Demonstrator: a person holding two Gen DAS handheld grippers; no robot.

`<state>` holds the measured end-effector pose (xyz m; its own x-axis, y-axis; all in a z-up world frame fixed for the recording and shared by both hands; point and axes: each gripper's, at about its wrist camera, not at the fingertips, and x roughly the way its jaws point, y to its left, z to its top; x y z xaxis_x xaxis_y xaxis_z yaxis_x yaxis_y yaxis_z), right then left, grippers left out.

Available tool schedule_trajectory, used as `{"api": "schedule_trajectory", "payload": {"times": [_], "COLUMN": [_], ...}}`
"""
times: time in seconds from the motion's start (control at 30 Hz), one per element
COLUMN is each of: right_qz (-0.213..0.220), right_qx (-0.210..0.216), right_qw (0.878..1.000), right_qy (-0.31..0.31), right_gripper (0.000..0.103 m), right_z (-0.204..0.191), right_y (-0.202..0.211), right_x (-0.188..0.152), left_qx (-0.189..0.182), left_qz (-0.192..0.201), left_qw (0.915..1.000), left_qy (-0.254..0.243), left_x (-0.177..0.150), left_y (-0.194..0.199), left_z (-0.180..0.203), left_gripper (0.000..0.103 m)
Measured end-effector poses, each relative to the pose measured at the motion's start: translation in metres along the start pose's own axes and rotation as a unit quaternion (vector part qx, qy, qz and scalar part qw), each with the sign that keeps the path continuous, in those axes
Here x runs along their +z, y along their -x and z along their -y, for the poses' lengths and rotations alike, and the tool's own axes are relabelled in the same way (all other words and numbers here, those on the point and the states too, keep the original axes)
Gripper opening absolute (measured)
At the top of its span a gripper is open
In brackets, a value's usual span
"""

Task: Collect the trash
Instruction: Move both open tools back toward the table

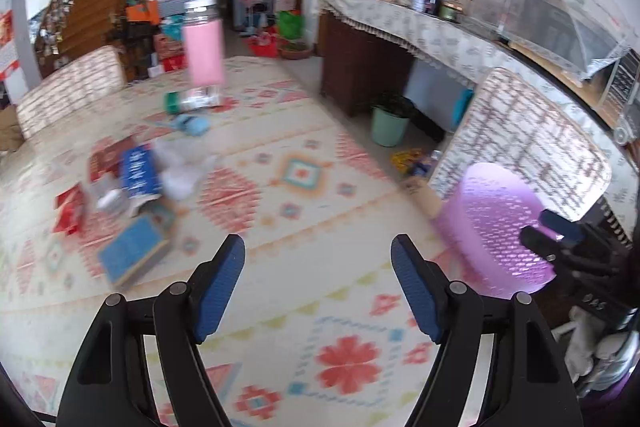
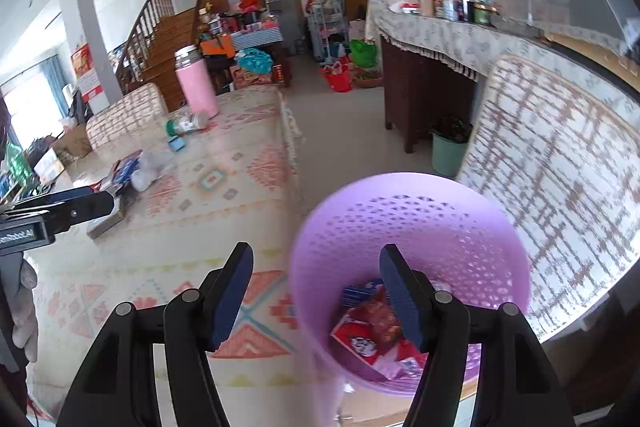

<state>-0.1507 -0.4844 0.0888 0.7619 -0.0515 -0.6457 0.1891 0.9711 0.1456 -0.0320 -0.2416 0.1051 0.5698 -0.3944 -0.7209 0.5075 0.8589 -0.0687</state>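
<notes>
Trash pile: your loose trash sits on the patterned table, a cluster of a blue carton, crumpled white plastic, a flat blue box and red wrappers. The left view is blurred, so finer detail is uncertain.

Direction from tongs: the pile lies ahead and to the left of your left gripper. Nothing sits between its fingers.

Long axis: the flat blue box is the nearest piece. It lies flat, with its long side running diagonally, from near-left to far-right in the left view.

Nearer hand: the left. In the right view the left gripper's tip reaches toward the pile, while your right gripper is over the basket.

Basket: the purple basket stands off the table's right edge, beside a padded chair back. It already holds a red packet and other scraps.

Left tongs: spread apart, empty, angled down at the tabletop.

Right tongs: spread apart, pinching nothing. 1 finger appears over the basket's mouth, the other over the table edge.

Farther items: a tipped bottle with a green cap lies beside an upright pink flask, well beyond the pile.

Likely next move: swing your left hand leftward to the flat blue box.
</notes>
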Motion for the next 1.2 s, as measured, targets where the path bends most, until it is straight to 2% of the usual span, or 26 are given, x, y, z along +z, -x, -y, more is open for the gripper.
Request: {"api": "schedule_trajectory", "payload": {"times": [0.2, 0.53, 0.93, 1.2], "right_qz": [-0.003, -0.006, -0.017, -0.029], "right_qx": [0.009, 0.029, 0.056, 0.074], "right_qw": [0.999, 0.997, 0.991, 0.988], "right_qy": [0.03, 0.077, 0.118, 0.133], "right_gripper": [0.07, 0.07, 0.07, 0.07], "right_z": [-0.048, -0.128, -0.205, -0.24], "right_y": [-0.004, -0.013, -0.036, -0.062], "right_x": [0.005, 0.01, 0.015, 0.022], "left_qx": [0.059, 0.099, 0.131, 0.156], "left_qz": [0.023, 0.053, 0.048, 0.033], "left_qw": [0.998, 0.9937, 0.9898, 0.9862], "left_qy": [-0.008, -0.003, 0.028, 0.044], "left_x": [-0.017, -0.032, -0.045, -0.044], "left_y": [0.019, 0.05, 0.063, 0.058], "left_z": [-0.036, -0.088, -0.153, -0.192], "left_gripper": [0.075, 0.075, 0.075, 0.075]}}
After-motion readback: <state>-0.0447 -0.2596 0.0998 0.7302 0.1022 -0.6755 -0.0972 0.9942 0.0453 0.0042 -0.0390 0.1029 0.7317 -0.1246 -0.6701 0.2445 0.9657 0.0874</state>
